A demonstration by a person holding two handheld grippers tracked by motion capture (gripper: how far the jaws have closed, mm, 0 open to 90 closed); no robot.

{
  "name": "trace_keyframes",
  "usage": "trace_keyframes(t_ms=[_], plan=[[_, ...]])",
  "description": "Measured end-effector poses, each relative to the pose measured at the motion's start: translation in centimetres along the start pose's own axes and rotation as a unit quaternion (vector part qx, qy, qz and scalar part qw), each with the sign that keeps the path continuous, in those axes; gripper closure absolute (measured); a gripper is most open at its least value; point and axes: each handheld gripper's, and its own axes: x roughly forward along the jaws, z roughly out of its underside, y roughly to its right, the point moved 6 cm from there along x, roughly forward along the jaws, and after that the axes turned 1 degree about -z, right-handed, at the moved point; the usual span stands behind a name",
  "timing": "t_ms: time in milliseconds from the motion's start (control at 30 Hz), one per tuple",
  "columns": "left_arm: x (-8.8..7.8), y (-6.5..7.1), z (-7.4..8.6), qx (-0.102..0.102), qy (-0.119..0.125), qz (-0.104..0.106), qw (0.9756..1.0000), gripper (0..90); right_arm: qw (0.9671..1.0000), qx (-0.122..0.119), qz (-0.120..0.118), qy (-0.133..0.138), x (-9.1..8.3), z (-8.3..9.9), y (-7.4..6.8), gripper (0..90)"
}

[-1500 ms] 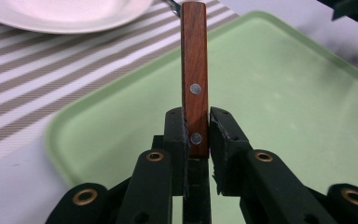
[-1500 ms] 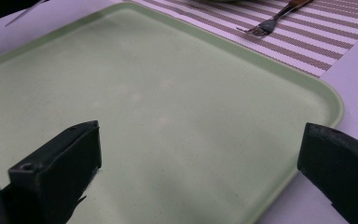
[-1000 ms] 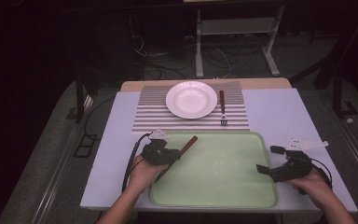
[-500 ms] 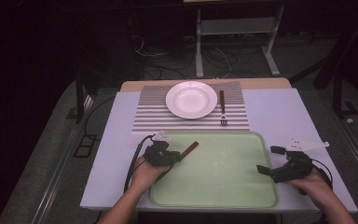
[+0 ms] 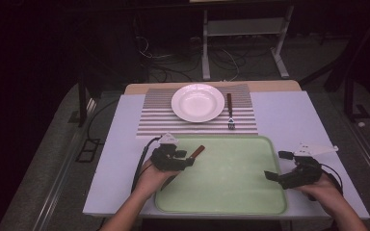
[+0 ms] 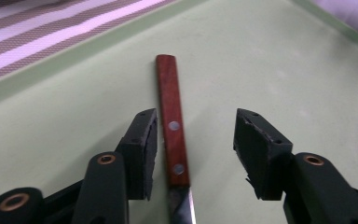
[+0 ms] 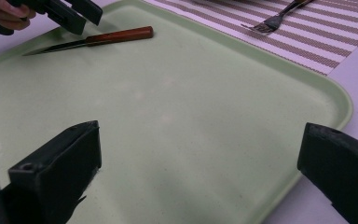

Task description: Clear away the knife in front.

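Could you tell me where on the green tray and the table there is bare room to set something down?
The green tray is bare from its middle to its right rim. Only the knife lies near its left edge, under the left gripper. The white table is free right of the fork. The striped mat is crowded around the plate.

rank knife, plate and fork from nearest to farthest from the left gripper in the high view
1. Knife: on the green tray, lying between the left gripper's open jaws, which have just been opening.
2. Plate: beyond the tray, on the striped mat.
3. Fork: right of the plate, on the mat.
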Motion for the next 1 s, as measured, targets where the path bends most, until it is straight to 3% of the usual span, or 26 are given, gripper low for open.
trace_keyframes(t_ms=[200,433,533,1000], plan=[[1.0,1.6,-0.6,0.045,-0.013,0.013,0.9988,61.4,1.0,0.0,-0.002,0.001,0.0,0.1,0.1,0.0],[2.0,2.4,-0.3,0.069,-0.037,0.03,0.9965,89.1,1.0,-0.001,-0.003,0.001,-0.1,0.0,0.0,0.0],[2.4,2.3,0.1,0.072,-0.053,0.03,0.9956,89.5,1.0,-0.001,-0.003,0.002,0.0,0.0,0.0,0.0],[1.2,-0.2,0.9,0.045,-0.058,0.003,0.9973,89.5,1.0,-0.004,0.002,-0.002,0.0,0.0,-0.2,0.0]])
